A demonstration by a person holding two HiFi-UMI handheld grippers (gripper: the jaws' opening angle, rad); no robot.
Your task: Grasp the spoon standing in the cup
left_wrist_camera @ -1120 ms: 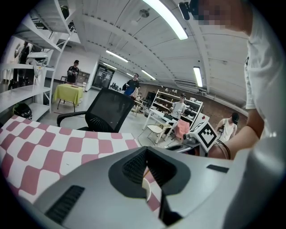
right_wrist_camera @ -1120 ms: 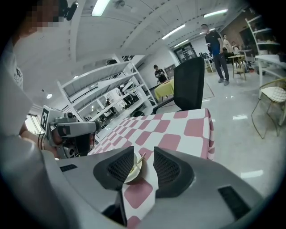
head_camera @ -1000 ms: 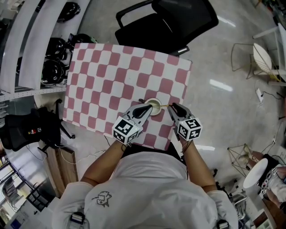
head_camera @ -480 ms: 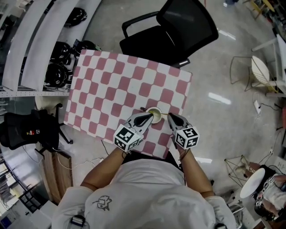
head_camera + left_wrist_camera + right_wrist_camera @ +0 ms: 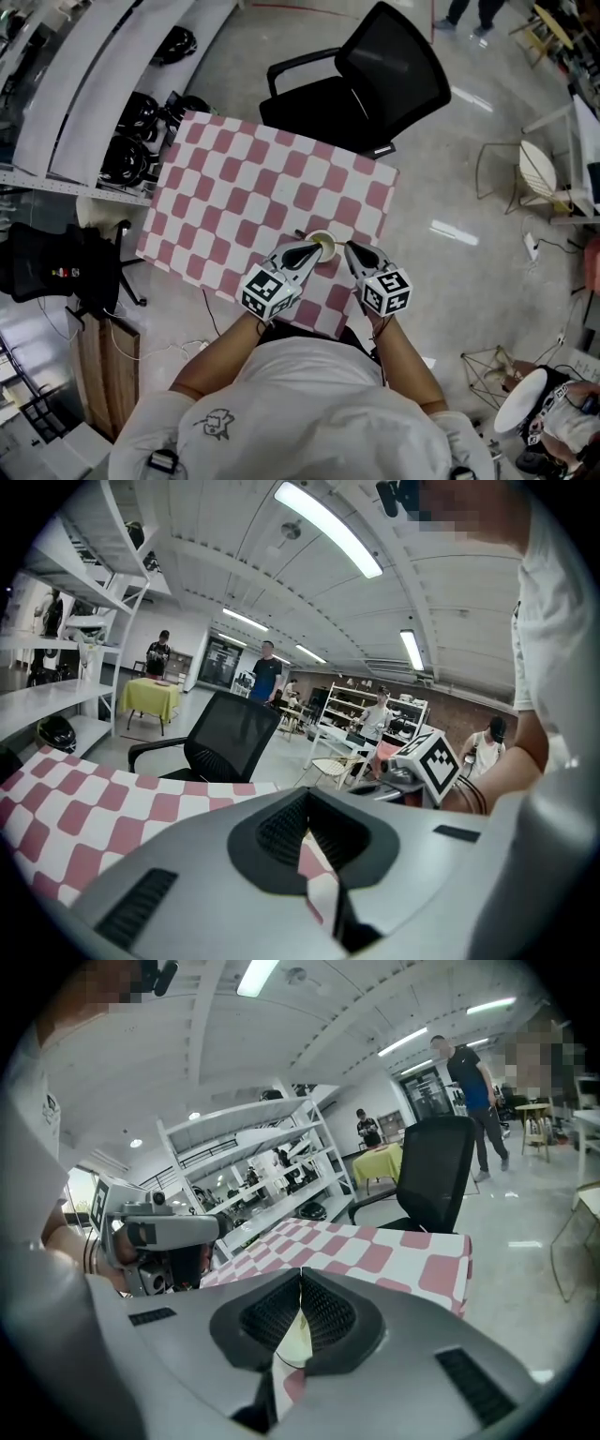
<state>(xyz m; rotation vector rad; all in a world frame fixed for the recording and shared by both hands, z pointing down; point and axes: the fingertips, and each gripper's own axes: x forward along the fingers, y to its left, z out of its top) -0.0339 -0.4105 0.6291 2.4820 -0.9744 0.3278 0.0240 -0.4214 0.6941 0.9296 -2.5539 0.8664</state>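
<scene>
Grasp step: my right gripper (image 5: pixel 349 248) has its jaws pressed together beside the cup (image 5: pixel 323 242), spoon capture unconfirmed. My left gripper (image 5: pixel 316 250) is likewise closed, empty. Next: verify hold.

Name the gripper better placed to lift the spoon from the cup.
Right. The right gripper has just closed its jaws over the cup, apparently on the spoon; the left gripper, also shut, frames only tablecloth.
</scene>
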